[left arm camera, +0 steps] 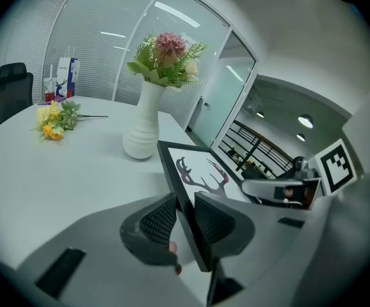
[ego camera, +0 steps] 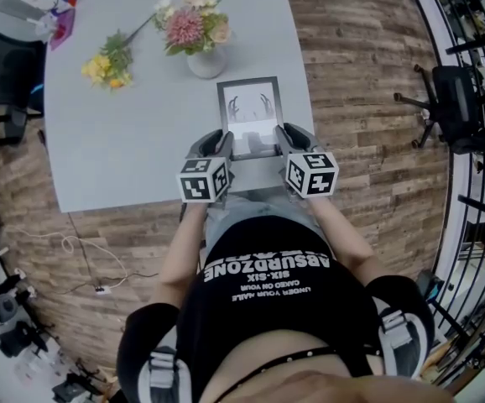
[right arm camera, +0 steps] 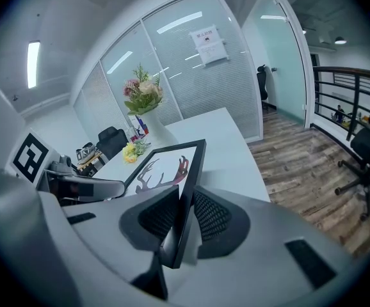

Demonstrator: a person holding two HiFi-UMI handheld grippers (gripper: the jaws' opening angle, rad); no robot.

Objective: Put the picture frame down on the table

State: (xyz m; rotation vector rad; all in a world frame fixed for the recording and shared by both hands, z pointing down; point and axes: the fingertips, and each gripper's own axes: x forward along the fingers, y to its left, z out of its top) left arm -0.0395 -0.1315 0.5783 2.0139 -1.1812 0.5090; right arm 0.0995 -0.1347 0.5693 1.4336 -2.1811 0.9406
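Frame [ego camera: 249, 112] is held by both grippers over the near right part of the table [ego camera: 125, 141], picture side up and tilted. I can't tell if its far edge touches the tabletop.

Left gripper [ego camera: 213, 145] is at the frame's 7 o'clock corner. In the left gripper view its jaws are clamped on the frame's [left arm camera: 201, 178] left border, one pad on each face, left gripper [left arm camera: 185, 219].

Right gripper [ego camera: 291, 139] is at the 5 o'clock corner. In the right gripper view its jaws are closed on the right border of the frame [right arm camera: 166, 168], right gripper [right arm camera: 184, 219].

The frame shows an antler print.

Vase [ego camera: 206, 61] with flowers stands at 11 o'clock from the frame, near it but apart. Loose flowers [ego camera: 108, 64] lie at 10 o'clock, well apart, flat on the table.
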